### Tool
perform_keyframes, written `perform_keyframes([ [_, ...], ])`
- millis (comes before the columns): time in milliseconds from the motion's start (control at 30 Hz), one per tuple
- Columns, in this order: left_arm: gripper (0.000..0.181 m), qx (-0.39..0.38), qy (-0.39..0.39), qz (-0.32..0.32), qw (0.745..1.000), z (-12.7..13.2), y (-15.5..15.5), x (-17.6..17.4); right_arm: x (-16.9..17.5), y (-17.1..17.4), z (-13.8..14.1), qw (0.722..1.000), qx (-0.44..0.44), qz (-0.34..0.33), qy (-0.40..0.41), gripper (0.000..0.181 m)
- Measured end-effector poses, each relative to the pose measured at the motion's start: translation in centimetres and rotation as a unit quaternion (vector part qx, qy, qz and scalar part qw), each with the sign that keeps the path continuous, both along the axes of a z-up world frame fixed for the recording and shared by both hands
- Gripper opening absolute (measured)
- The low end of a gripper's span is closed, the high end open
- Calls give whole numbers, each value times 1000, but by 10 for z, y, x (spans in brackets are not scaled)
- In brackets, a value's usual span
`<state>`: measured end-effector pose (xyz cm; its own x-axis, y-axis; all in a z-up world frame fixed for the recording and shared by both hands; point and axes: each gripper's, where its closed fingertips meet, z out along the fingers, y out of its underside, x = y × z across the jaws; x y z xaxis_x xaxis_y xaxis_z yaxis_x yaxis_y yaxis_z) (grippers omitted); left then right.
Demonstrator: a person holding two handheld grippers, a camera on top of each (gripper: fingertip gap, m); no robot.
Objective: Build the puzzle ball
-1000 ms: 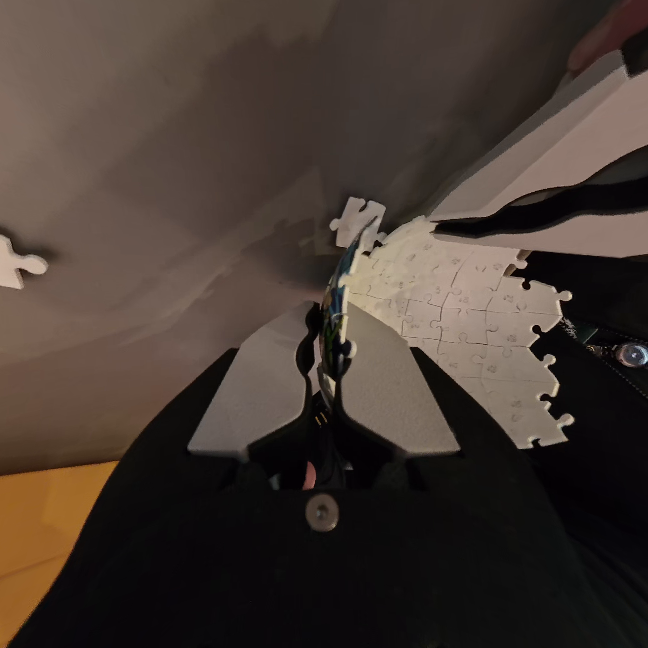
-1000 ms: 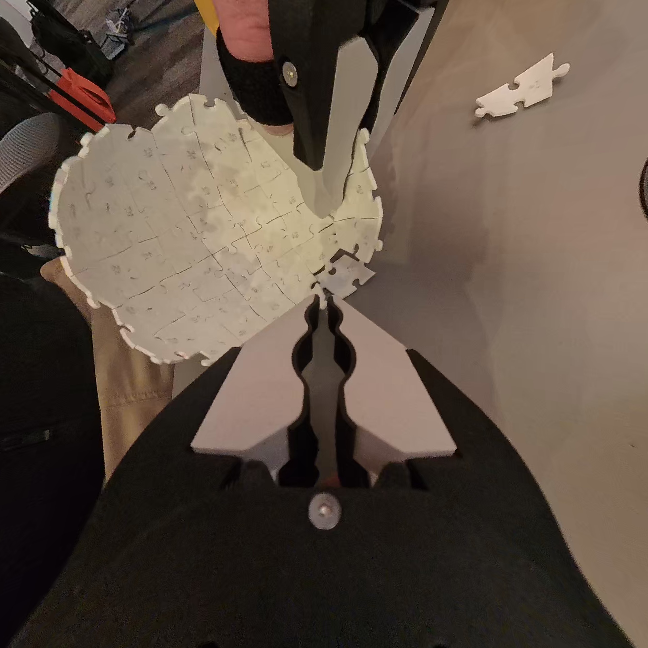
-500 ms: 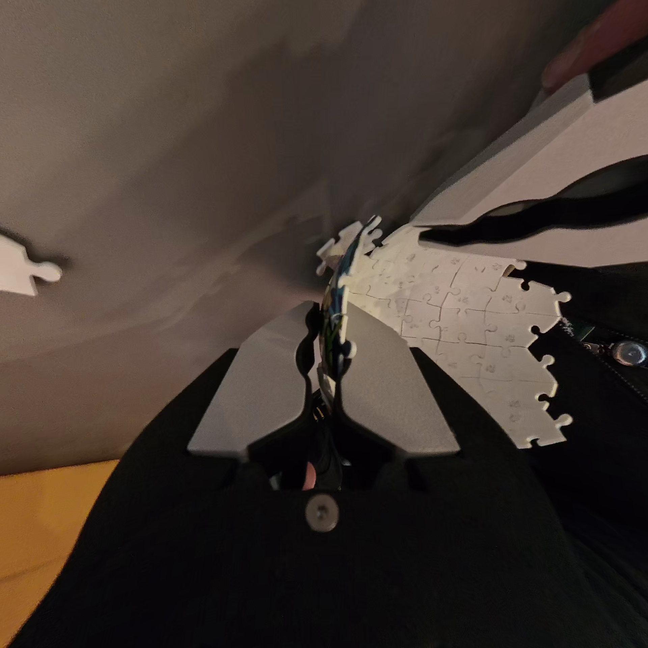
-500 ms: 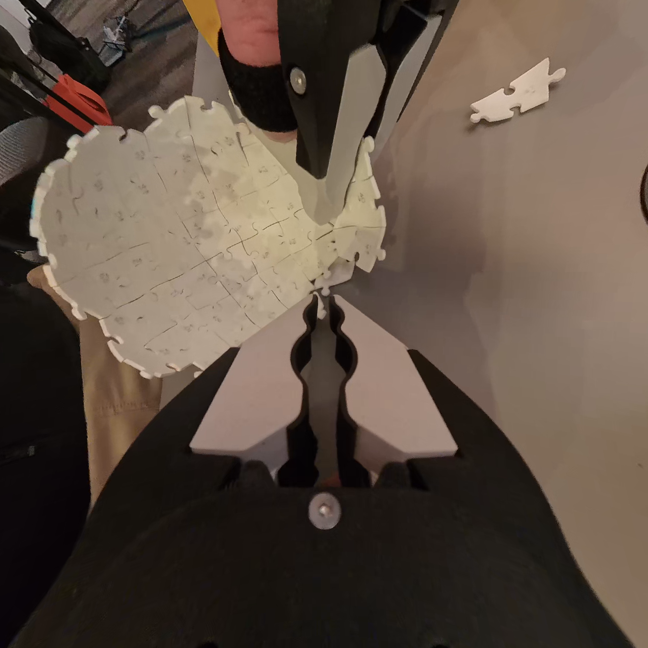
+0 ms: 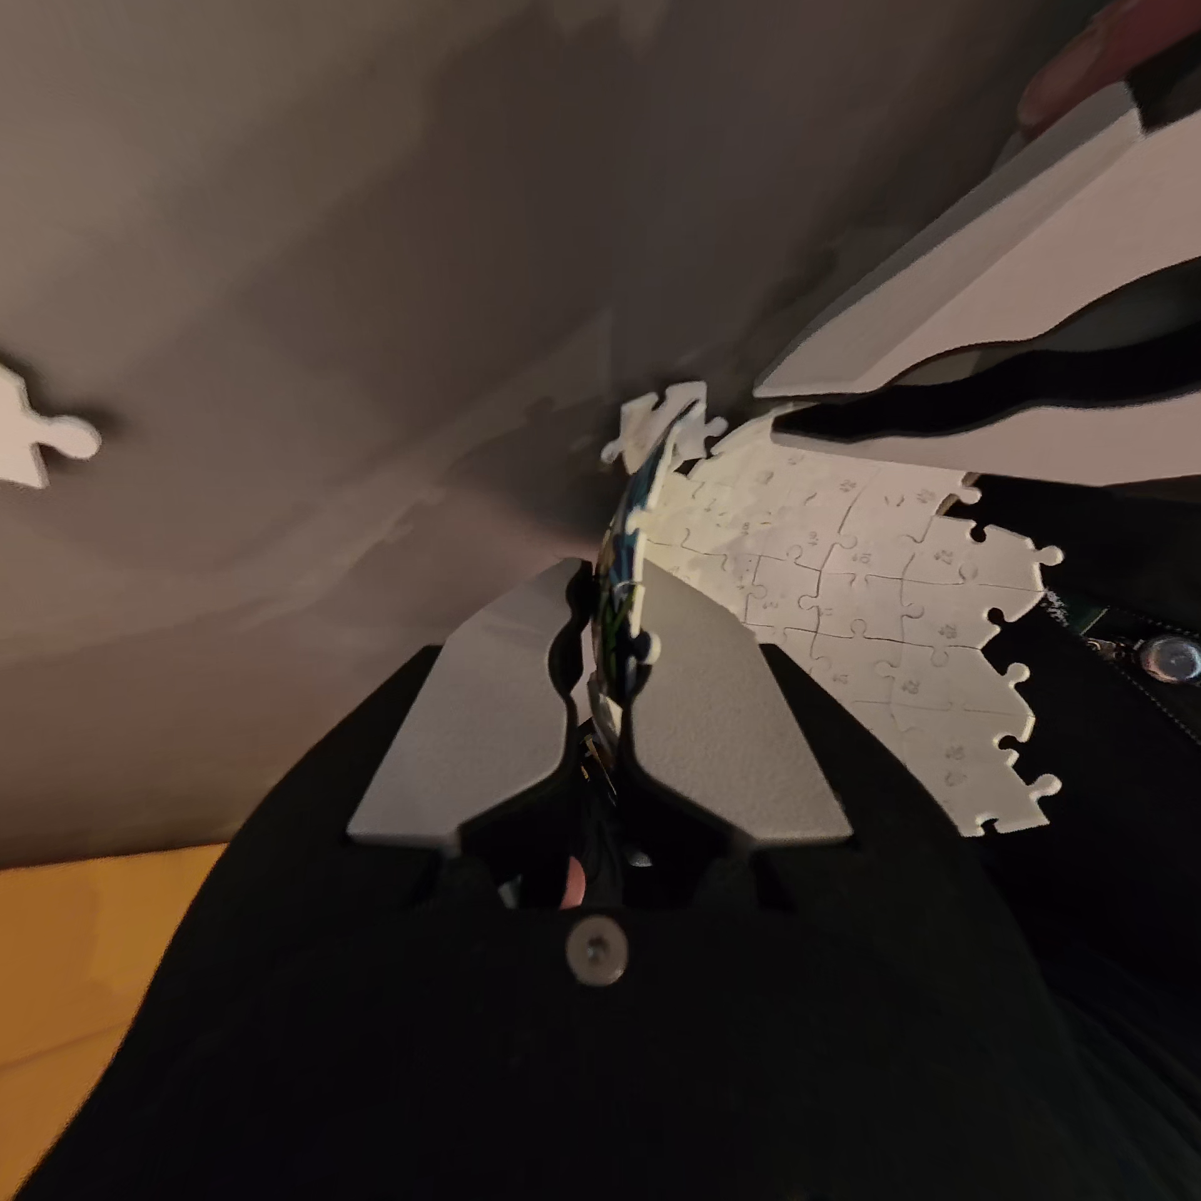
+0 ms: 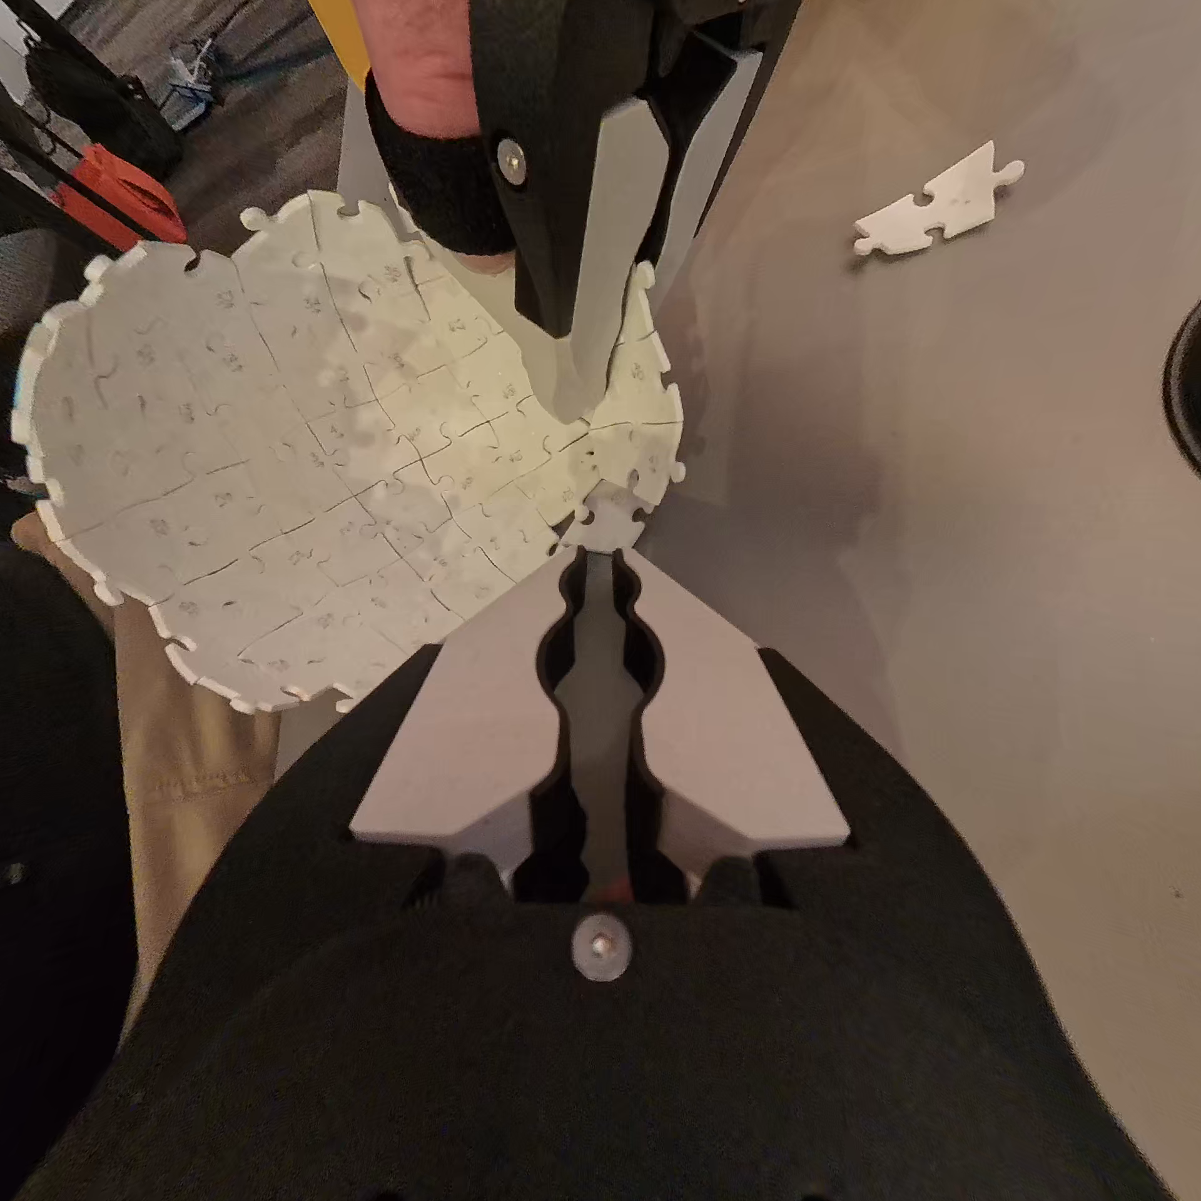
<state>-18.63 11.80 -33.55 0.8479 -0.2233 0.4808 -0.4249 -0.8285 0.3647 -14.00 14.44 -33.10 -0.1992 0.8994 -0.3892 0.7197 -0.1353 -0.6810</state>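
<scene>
Curved puzzle shell (image 6: 273,455) tilted closer; matte white

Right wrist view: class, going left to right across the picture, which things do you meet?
Red object on the floor → curved puzzle shell → single piece at its edge → joined loose pieces on the grey table.

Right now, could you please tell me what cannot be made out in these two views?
- Left wrist view: loose piece blurred, cut off by left edge.
- Both views: puzzle shell printed face turned away; a sliver shows.
- Right wrist view: whether right fingers grip the single piece; tips hide it.
- Dark object cut by right edge.
</scene>
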Motion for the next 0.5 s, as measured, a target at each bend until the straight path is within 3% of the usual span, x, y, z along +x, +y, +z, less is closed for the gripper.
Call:
perform_keyframes([
  [267,5,-4,-2,9,1000,-1,-3,-3,-8,2,-14,999,38,0,-16,10],
  [500,5,-8,4,8,1000,-1,-1,-3,-9,-3,-17,999,19,8,-26,6],
])
